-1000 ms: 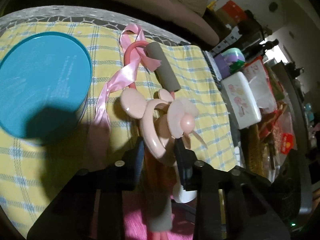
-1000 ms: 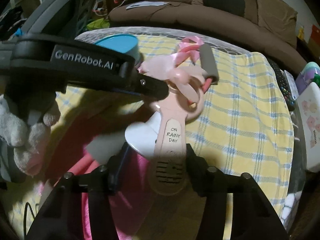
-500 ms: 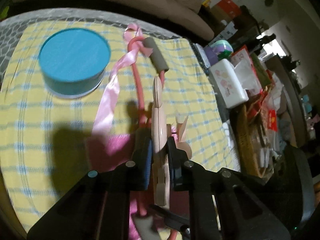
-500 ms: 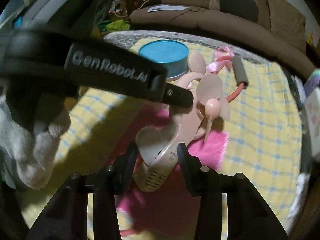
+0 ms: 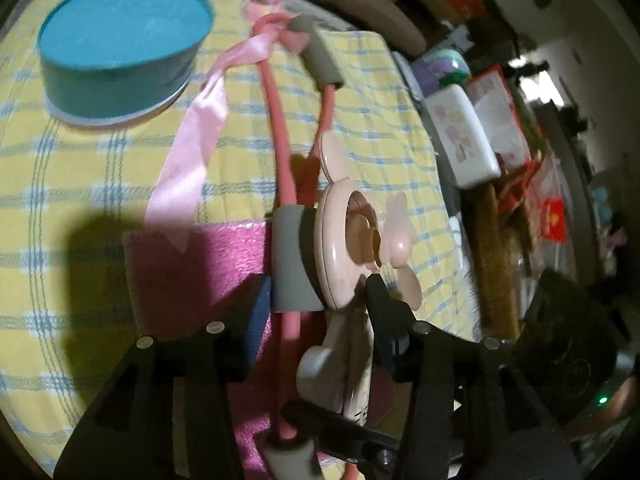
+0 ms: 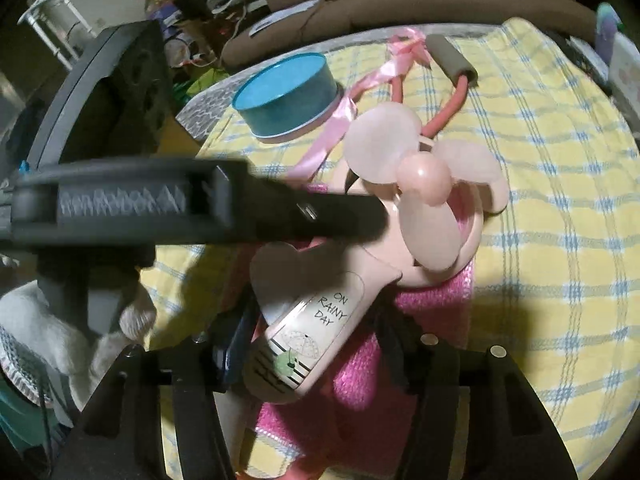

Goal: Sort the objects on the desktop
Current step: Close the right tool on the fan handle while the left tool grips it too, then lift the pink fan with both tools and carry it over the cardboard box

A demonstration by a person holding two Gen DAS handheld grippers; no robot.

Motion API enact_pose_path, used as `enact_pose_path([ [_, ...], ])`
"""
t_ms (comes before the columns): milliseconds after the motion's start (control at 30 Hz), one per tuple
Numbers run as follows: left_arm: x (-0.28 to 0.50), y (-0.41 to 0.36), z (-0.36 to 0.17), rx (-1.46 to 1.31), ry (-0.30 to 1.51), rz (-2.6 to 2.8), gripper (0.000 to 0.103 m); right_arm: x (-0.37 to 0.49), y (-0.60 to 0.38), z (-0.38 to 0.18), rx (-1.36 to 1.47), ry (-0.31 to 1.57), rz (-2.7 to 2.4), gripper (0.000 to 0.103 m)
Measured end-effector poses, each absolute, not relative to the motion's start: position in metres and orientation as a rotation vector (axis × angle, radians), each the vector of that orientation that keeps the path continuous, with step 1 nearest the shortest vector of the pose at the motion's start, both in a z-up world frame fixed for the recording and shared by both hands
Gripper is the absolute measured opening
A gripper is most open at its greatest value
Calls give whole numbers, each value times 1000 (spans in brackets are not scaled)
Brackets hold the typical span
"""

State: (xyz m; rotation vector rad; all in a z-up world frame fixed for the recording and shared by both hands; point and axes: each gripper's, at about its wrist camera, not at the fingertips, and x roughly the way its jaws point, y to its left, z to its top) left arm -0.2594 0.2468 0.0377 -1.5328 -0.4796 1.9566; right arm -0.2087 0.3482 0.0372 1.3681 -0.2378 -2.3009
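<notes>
Now both grippers [image 5: 316,300] [image 6: 308,344] opening around fan [image 6: 420,200].

Pale pink fan [image 6: 420,200], teal round tin [image 5: 120,44], magenta cloth [image 5: 200,264], yellow blue-checked tablecloth [image 6: 560,200]

fan [image 6: 404,216]: 1 | round tin [image 5: 120,46]: 1 | pink cloth [image 5: 200,264]: 1 | ribbon [image 5: 192,136]: 1 | foam handles [image 5: 322,60]: 2

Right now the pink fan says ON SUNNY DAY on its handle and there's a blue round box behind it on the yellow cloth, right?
Nearly. The right wrist view shows the pink fan handle reads ON RAINY DAY, not sunny. The rest holds: the blue round box sits behind it on the yellow cloth.
</notes>
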Motion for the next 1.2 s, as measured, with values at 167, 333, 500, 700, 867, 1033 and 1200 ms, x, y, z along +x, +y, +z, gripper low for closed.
enact_pose_path([
  [167, -253, 240, 54, -1509, -519, 1959, 40, -202, 339, 47, 1321, -146, -2330, 54],
  [333, -244, 221, 82, -1467, -585, 1958, 38, -194, 322, 77, 1273, -65, -2349, 54],
  [500, -231, 202, 114, -1433, -624, 1954, 24, -183, 303, 115, 1209, -19, -2347, 53],
  [700, -212, 161, 160, -1348, -718, 1967, 25, -164, 267, 167, 1147, 54, -2327, 53],
  [867, -195, 117, 193, -1288, -775, 1976, 25, -143, 228, 207, 1084, 116, -2320, 53],
  [1033, -173, 55, 217, -1238, -824, 2020, 25, -126, 179, 234, 1026, 183, -2266, 53],
  [1200, -151, -8, 219, -1225, -855, 2086, 25, -114, 114, 237, 1000, 236, -2187, 53],
])
